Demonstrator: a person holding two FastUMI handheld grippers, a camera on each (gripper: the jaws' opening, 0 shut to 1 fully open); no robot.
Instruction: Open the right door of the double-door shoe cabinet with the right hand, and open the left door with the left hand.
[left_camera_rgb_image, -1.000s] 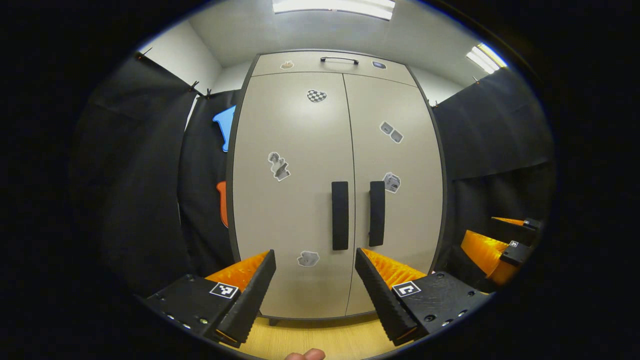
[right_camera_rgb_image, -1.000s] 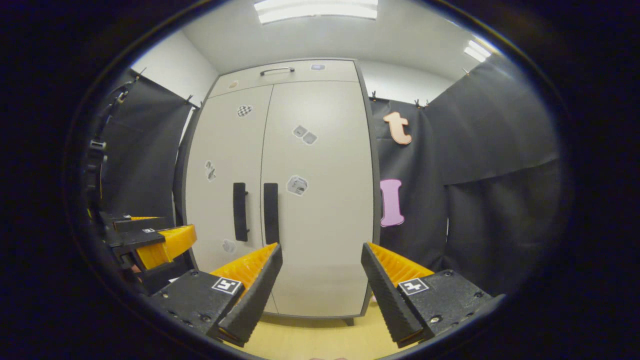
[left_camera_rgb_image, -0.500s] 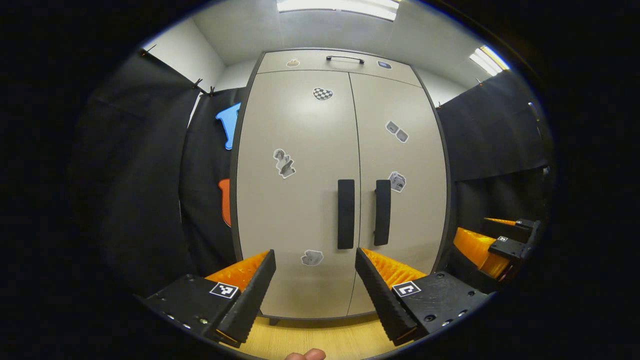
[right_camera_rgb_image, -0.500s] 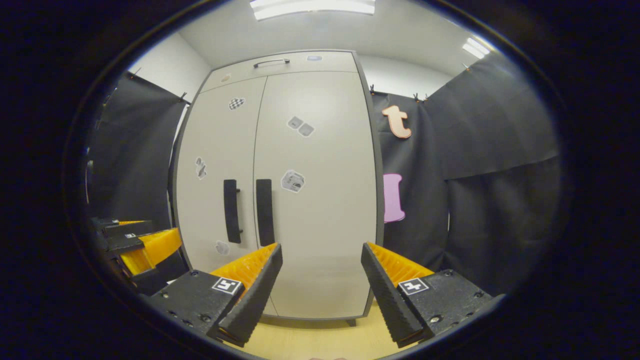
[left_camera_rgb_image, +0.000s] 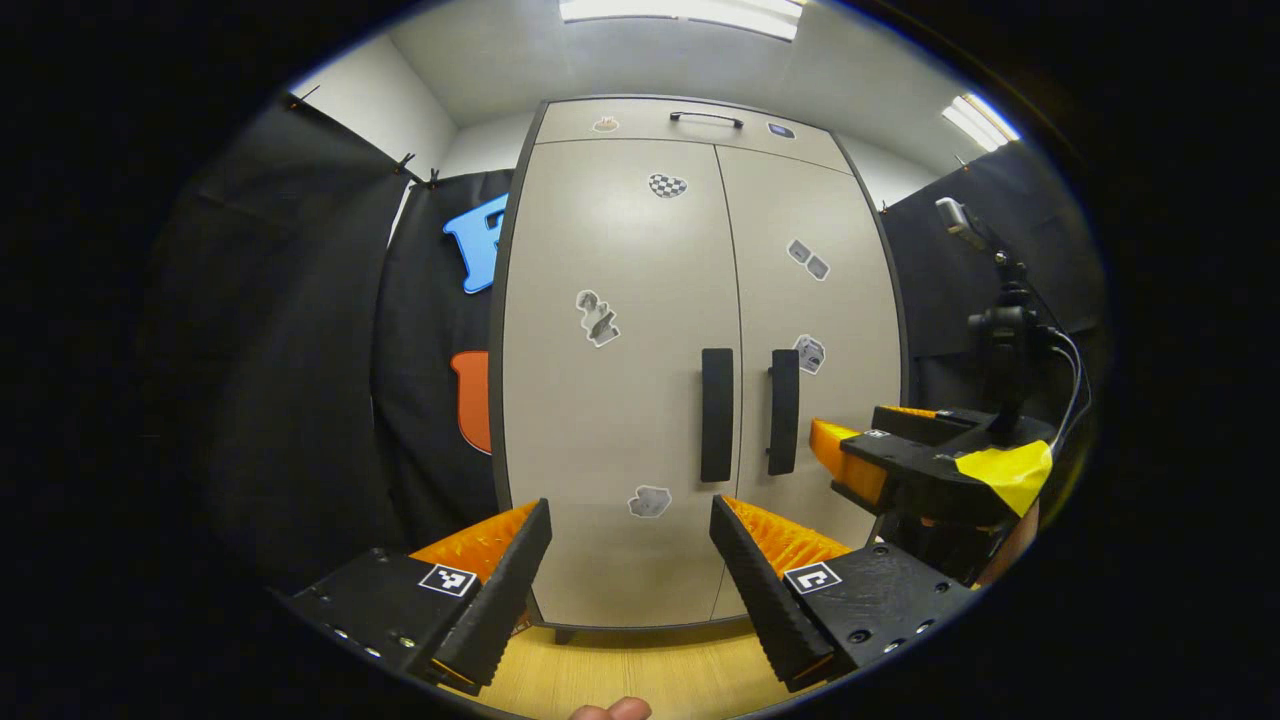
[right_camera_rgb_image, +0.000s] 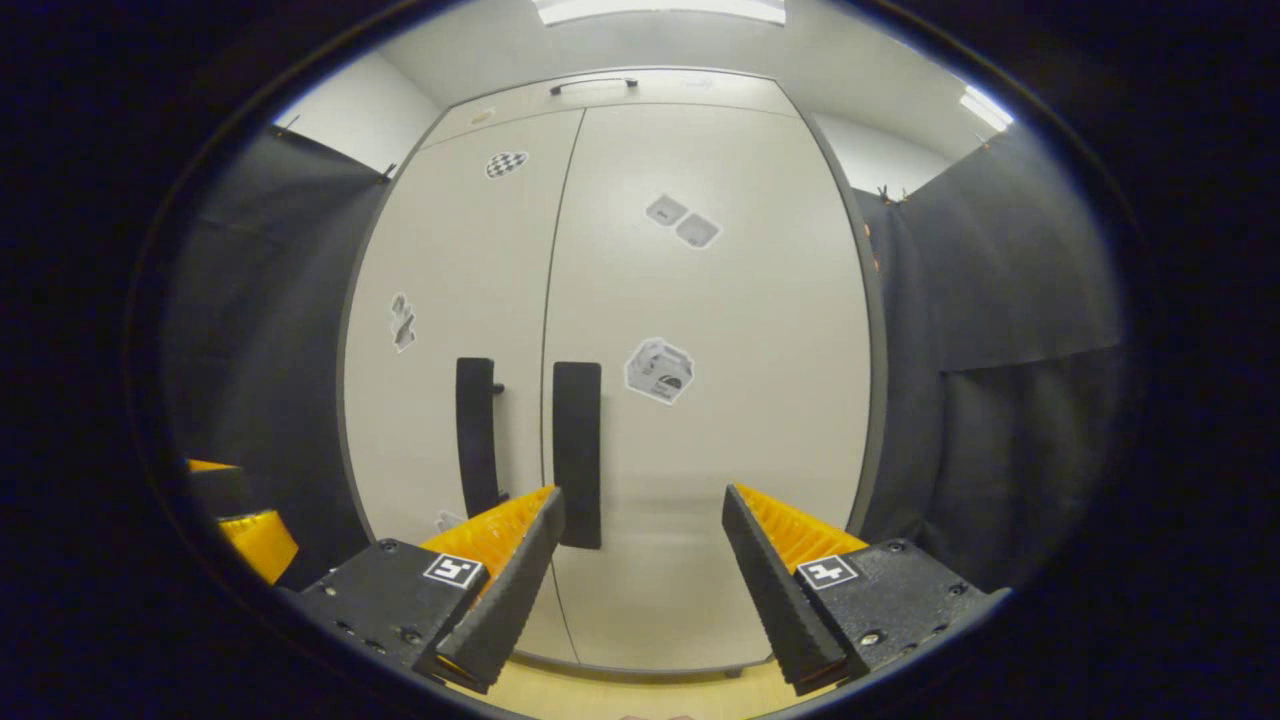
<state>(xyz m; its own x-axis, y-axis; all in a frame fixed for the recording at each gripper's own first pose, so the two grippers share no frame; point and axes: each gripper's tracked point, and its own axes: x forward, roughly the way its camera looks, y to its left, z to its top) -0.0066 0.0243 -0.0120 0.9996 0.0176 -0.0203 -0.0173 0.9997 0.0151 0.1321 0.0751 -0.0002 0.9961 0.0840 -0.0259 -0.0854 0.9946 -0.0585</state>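
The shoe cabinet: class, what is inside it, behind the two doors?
Nothing inside can be seen: the left door and right door are both shut, covering the interior. Only stickers and black handles show.

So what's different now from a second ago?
The right claw has moved forward toward the cabinet: in its own view the doors loom larger, and the right door's handle now sits just beyond its left finger. In the left gripper view it has come in much nearer the doors. The left claw drifted only slightly. Both doors are still shut, both claws still open, nothing gripped.
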